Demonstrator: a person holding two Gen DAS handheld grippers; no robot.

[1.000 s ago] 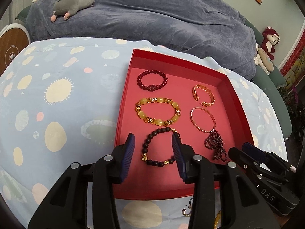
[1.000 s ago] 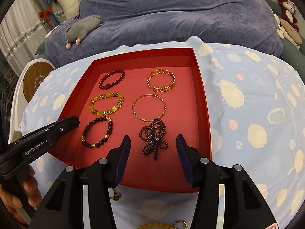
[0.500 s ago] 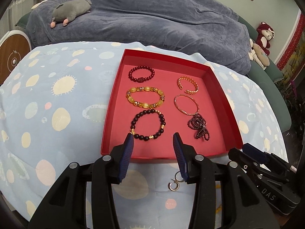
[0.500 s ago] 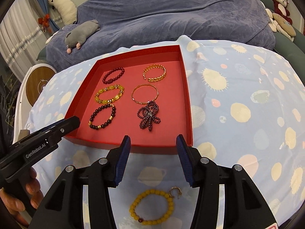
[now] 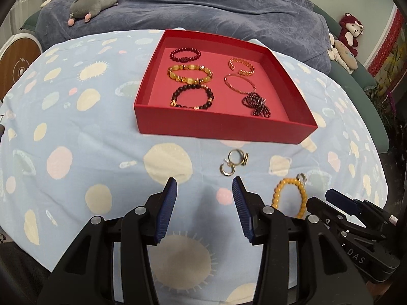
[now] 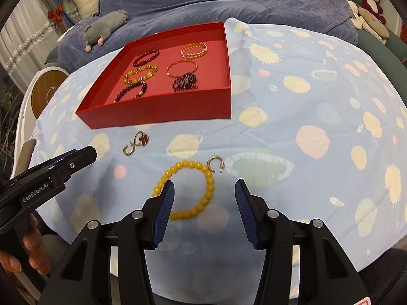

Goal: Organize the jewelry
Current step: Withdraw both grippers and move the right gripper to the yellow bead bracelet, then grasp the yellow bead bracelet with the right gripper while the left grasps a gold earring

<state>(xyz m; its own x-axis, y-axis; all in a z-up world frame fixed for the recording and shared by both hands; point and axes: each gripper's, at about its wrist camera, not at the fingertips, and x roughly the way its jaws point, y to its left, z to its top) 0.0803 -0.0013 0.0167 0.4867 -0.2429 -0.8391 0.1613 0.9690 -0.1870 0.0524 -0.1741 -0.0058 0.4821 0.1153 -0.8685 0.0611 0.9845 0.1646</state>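
Note:
A red tray [image 5: 223,127] [image 6: 162,111] holds several bracelets: dark red, amber and black bead ones on the left, gold bangles and a dark garnet strand [image 5: 255,104] on the right. On the cloth in front lie a yellow bead bracelet [image 6: 187,190] [image 5: 288,198], a gold hoop earring [image 6: 215,164], and a ring with another hoop [image 5: 232,162] [image 6: 136,143]. My left gripper [image 5: 204,203] is open and empty, just short of the ring. My right gripper [image 6: 204,203] is open and empty over the yellow bracelet.
The table wears a blue cloth with planet prints [image 5: 89,132]. Behind it stands a sofa under a dark blue cover [image 5: 203,2] with a grey plush toy [image 5: 94,1]. A round white and wood device [image 6: 45,94] stands at the left.
Both grippers have pulled back from over the tray towards the near edge. The loose yellow bracelet, ring and hoops on the cloth have come into view.

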